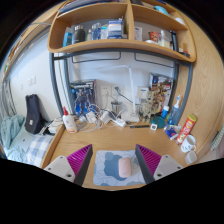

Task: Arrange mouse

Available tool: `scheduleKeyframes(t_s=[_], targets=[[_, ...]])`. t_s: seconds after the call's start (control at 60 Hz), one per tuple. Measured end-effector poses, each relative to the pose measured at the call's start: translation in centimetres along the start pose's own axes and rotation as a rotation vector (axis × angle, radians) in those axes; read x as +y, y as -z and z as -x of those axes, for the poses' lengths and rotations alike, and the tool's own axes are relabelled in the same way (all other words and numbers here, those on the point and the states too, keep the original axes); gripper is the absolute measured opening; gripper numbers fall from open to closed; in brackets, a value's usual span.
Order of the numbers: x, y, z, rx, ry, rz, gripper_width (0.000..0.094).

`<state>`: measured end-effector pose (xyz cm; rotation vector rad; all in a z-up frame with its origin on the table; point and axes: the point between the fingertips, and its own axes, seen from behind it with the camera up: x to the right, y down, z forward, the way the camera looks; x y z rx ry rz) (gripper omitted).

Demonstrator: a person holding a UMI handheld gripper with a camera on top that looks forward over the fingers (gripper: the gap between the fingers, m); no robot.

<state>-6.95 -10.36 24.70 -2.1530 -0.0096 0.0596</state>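
Note:
A pale pink mouse (124,168) lies on a light mouse mat with a blue pattern (104,176). The mat lies flat on the wooden desk (112,139), near its front edge. My gripper (114,158) is open, with its pink-padded fingers (80,158) spread wide to either side of the mat. The mouse sits between them, nearer the right finger, with a gap on both sides. It rests on the mat and nothing holds it.
Bottles, cups and small items (176,126) crowd the back and right of the desk. A white bottle with a red cap (69,121) stands at back left. A wooden shelf (110,42) hangs above. A black bag (34,113) and checked bedding (22,140) lie to the left.

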Motion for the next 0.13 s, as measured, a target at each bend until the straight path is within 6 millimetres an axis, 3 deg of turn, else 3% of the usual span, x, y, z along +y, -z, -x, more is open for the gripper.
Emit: scheduleKeyframes(t_s=[0.133], targets=[[0.51,-0.06,-0.04,-0.008,0.010,0.004,0.0865]])
